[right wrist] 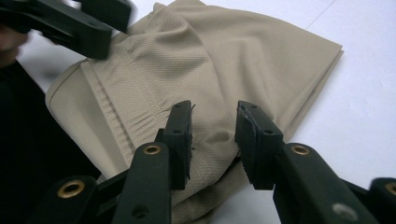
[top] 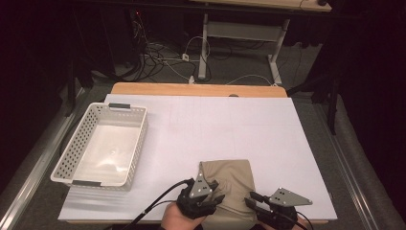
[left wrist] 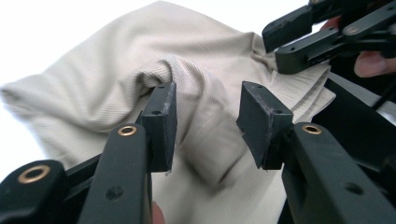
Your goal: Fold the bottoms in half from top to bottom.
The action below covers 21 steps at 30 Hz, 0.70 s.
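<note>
Two tongs, left [left wrist: 205,123] and right [right wrist: 212,140], stand partly open over the beige garment [top: 230,184] at the desk's [top: 239,124] near edge, gripping nothing (soft, limp; pinch a folded edge).

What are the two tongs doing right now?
Left tongs: open, a fold of the beige cloth between its pads, not pinched.
Right tongs: open over the cloth, gripping nothing.
</note>
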### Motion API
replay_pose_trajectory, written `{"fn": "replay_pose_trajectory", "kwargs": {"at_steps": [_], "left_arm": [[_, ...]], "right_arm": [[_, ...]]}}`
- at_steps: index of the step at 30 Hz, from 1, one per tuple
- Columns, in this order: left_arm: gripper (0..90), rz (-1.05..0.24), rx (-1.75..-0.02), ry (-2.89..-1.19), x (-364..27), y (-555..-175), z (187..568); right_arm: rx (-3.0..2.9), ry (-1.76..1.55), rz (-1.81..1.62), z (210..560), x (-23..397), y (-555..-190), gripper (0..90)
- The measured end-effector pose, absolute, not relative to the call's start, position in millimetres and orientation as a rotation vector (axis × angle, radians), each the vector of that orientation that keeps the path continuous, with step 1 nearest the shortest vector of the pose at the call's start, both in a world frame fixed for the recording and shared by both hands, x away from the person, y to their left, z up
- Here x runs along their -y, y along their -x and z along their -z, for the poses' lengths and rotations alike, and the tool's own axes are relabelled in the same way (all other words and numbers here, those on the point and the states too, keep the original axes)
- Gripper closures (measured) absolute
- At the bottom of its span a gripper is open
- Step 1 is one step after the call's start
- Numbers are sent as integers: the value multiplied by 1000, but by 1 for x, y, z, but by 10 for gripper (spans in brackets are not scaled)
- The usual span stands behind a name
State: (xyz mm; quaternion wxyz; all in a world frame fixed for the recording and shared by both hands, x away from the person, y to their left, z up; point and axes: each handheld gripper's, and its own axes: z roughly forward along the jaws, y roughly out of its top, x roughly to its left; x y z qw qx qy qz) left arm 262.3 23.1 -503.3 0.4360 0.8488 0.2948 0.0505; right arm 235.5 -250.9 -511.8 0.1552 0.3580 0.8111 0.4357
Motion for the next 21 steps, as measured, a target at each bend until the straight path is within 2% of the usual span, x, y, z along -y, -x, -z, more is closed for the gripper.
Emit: {"fn": "replay_pose_trajectory", "kwargs": {"at_steps": [4,11,21], "left_arm": [[567,-100,-709,-2170,-19,-258,513],[690,-81,-691,-2149,-25,-243,516],[695,-48,-676,-2122,-37,-221,509]], "right_arm": [[-2332,-1026,-1240,514,252,-236,678],[-2342,-1031,-1222,518,254,-237,682],[-2355,-1018,-1214,519,250,-237,683]]}}
